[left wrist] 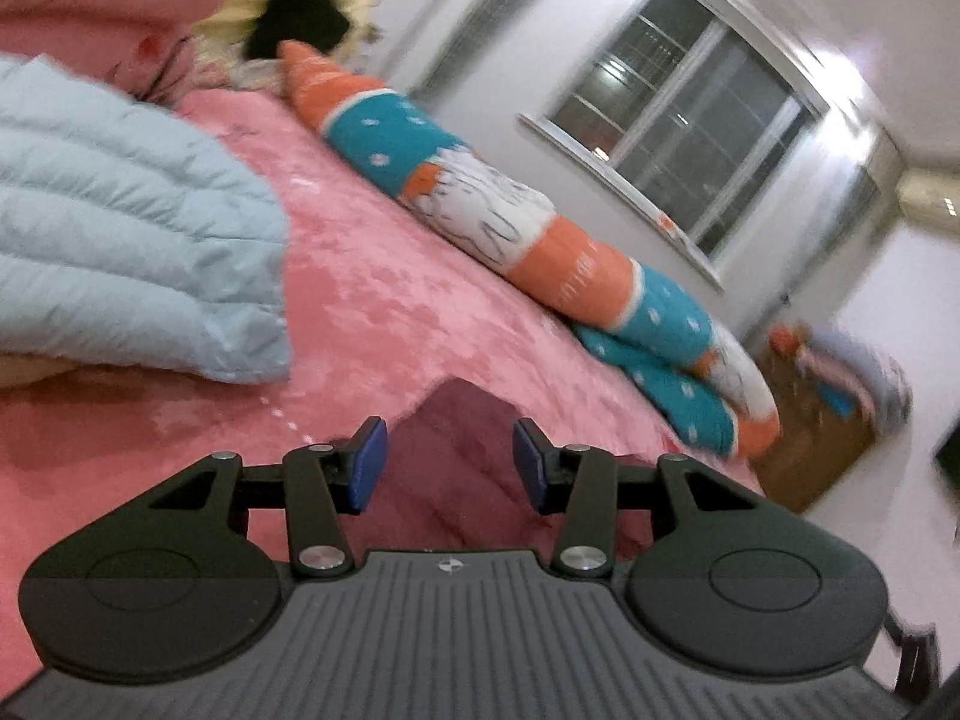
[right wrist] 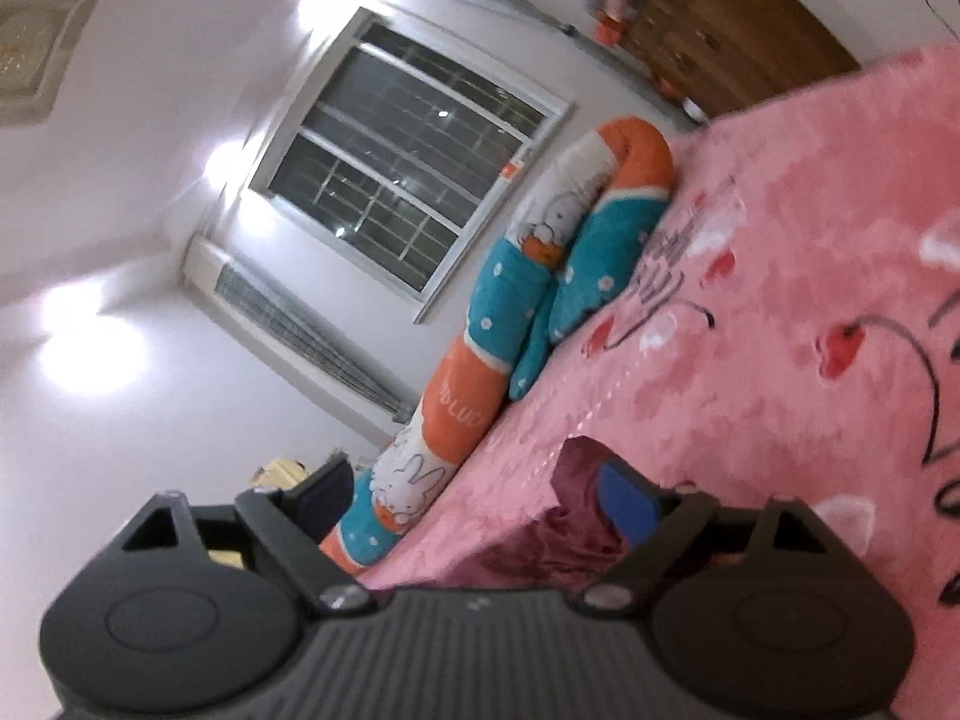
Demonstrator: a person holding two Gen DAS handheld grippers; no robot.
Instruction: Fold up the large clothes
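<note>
The maroon garment (left wrist: 462, 480) lies on the pink bedspread (left wrist: 390, 300) right under both grippers, well apart from the light blue quilted jacket (left wrist: 120, 228). It looks soft and limp, likely light – I'd pinch a hem or corner, not the bunched middle. Left gripper (left wrist: 450, 465) is spread, nothing between the pads; right gripper (right wrist: 480, 492) is spread wide too, empty. The long bolster (right wrist: 456, 372) beyond the garment reads something like "LUCK" – partly cut off.

Left gripper (left wrist: 449, 461): matte black body with a ribbed grey top, round black caps on either side, silver screws at the arm joints, and blue pads (left wrist: 367, 465) on its fingers. Right gripper (right wrist: 474, 501) looks the same, one blue pad (right wrist: 627, 501) showing.
</note>
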